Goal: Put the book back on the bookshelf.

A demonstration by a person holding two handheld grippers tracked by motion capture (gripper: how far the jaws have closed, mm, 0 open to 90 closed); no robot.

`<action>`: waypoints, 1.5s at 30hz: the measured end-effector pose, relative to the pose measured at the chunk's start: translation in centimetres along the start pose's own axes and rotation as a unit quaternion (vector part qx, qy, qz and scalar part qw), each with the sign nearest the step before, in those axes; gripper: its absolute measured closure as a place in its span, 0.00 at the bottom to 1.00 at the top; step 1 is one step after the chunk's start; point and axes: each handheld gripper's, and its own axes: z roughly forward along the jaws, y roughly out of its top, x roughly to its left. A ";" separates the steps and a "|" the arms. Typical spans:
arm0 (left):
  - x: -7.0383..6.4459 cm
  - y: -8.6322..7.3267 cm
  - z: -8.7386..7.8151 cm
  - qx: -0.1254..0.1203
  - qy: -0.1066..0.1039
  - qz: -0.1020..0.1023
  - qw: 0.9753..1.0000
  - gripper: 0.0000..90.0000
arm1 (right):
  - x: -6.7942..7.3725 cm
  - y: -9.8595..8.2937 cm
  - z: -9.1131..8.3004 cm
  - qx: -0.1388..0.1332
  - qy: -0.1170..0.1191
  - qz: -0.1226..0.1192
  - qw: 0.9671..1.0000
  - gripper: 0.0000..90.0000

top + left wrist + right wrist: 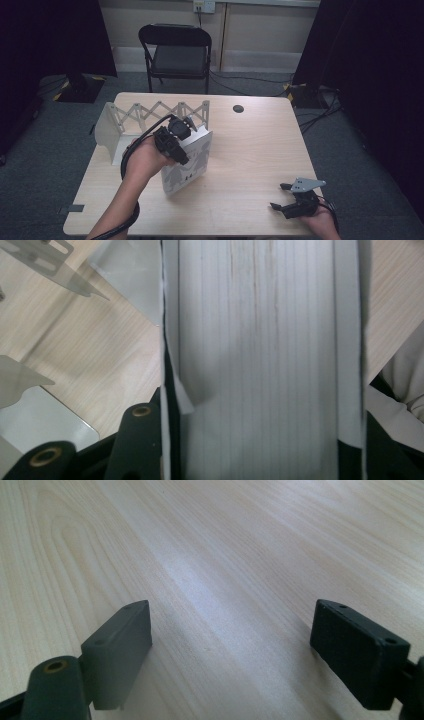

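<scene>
High view shows the left gripper (184,131) pinching a white book (192,162) upright, its top hidden; right gripper (280,196) rests spread near the table's (250,150) front right corner.

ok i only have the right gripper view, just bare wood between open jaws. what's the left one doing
Observer: The left gripper is clamped on the top edge of a white book standing upright on the table.
Operator: anything near the book
Observer: A white expanding book rack stands just behind it, at the table's far left.
Operator: and where's my gripper in all this
Observer: The right gripper sits at the near right corner, well apart from the book.
</scene>
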 end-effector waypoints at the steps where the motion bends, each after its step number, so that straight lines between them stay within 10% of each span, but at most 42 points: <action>1: 0.1 0.0 0.0 0.000 0.000 -0.002 1.000 0.59 | 0.0 0.0 0.0 0.000 0.000 0.000 1.000 0.18; 45: 3.4 1.5 1.1 -0.005 0.021 -0.098 0.995 0.59 | 0.0 0.0 0.0 0.000 0.000 0.000 1.000 0.18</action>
